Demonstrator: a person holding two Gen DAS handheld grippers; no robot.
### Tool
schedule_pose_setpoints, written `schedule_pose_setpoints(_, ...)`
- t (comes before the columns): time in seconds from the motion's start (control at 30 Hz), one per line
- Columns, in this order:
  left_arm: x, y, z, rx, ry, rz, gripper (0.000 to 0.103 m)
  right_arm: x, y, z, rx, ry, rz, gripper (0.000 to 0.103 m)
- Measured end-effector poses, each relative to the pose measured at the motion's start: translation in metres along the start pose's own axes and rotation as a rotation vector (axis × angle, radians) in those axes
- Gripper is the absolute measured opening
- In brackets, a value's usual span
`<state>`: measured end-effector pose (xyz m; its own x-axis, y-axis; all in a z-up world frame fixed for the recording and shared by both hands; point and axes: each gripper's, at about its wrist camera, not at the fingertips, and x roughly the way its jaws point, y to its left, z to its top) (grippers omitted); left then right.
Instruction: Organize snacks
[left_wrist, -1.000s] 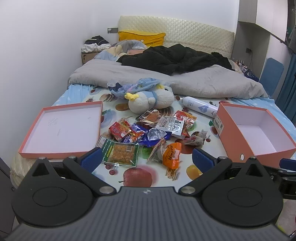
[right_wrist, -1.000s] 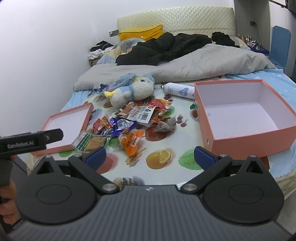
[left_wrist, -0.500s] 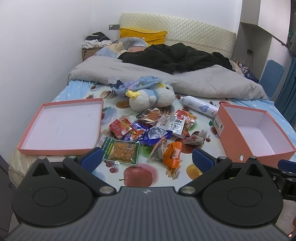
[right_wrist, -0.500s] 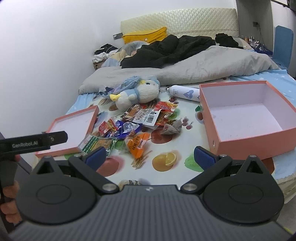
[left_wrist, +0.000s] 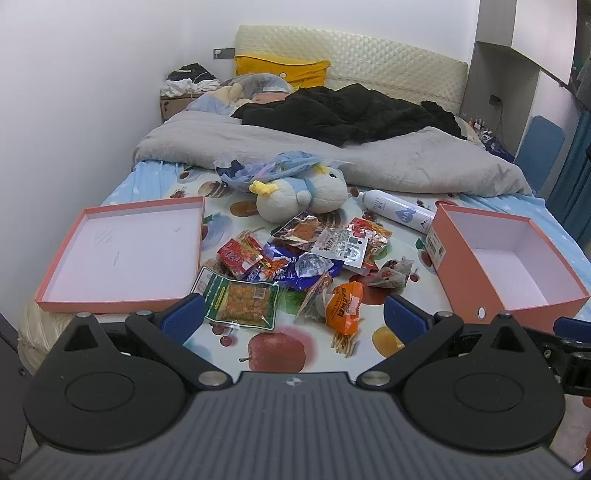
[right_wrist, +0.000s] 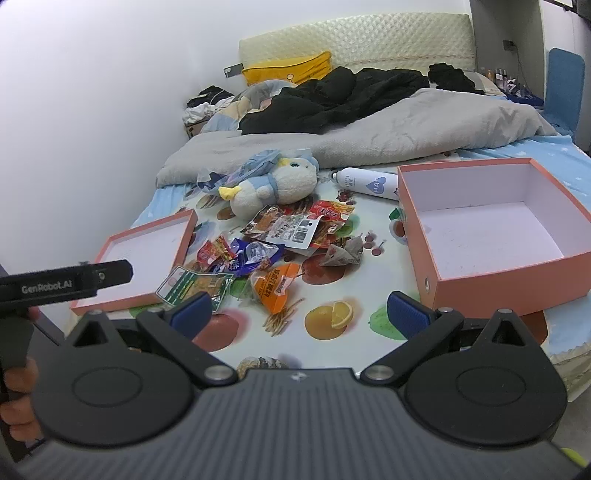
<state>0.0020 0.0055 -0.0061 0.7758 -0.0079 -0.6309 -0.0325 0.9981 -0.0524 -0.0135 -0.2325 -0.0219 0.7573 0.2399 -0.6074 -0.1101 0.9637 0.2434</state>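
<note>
While both tools hung above the near edge of the bed, the left gripper (left_wrist: 293, 314) had its 2 blue-padded jaws spread wide with nothing between them, and the right gripper (right_wrist: 301, 312) likewise stood spread and empty.

Landmark for all places: the snack pile (left_wrist: 299, 258), heaped on the fruit-print sheet (left_wrist: 275, 350) at the middle of the near part of the bed.

- Item 1: green packet (left_wrist: 240, 299) of fried pieces, at the pile's near-left edge, flat, just beyond the left gripper's left pad in the left wrist view.
- Item 2: orange packet (left_wrist: 345, 302), at the pile's near edge, with loose thin sticks (left_wrist: 343, 341) spilled just nearer than it.
- Item 3: red packet (left_wrist: 236, 256) and blue wrappers (left_wrist: 303, 267), in the pile's middle, overlapping.
- Item 4: clear packet with barcode label (right_wrist: 297, 230), on the pile's far side, lying over red and brown packets.
- Item 5: crumpled small wrapper (right_wrist: 343, 253), just right of the pile, apart from it.
- Item 6: plush duck toy (left_wrist: 299, 194), just beyond the pile, touching its far packets.
- Item 7: white bottle (left_wrist: 395, 212), beyond and right of the pile, lying on its side.
- Item 8: shallow orange lid (left_wrist: 122, 299), left of the pile, open side up, white inside, empty.
- Item 9: deep orange box (right_wrist: 432, 254), right of the pile, open, white inside, empty.
- Item 10: grey duvet (left_wrist: 388, 162) and black clothing (left_wrist: 343, 114), well beyond the pile.
- Item 11: a hand (right_wrist: 16, 391) on the left gripper's handle, seen at the left edge of the right wrist view.
</note>
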Motion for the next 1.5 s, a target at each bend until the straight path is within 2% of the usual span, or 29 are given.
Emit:
schedule_pose_setpoints(0.93,0.000,0.010,0.009,0.000,0.033,-0.014,0.103,0.009,0.003,0.010,0.002,0.029,0.046,0.103)
schedule_pose_setpoints(1.23,0.014,0.022,0.017,-0.029,0.086,-0.033,0.103,0.015,0.001,0.009,0.013,0.059,0.068,0.103)
schedule_pose_setpoints(1.5,0.047,0.028,0.022,-0.043,0.135,-0.046,0.103,0.041,0.002,0.019,-0.010,0.086,0.046,0.103)
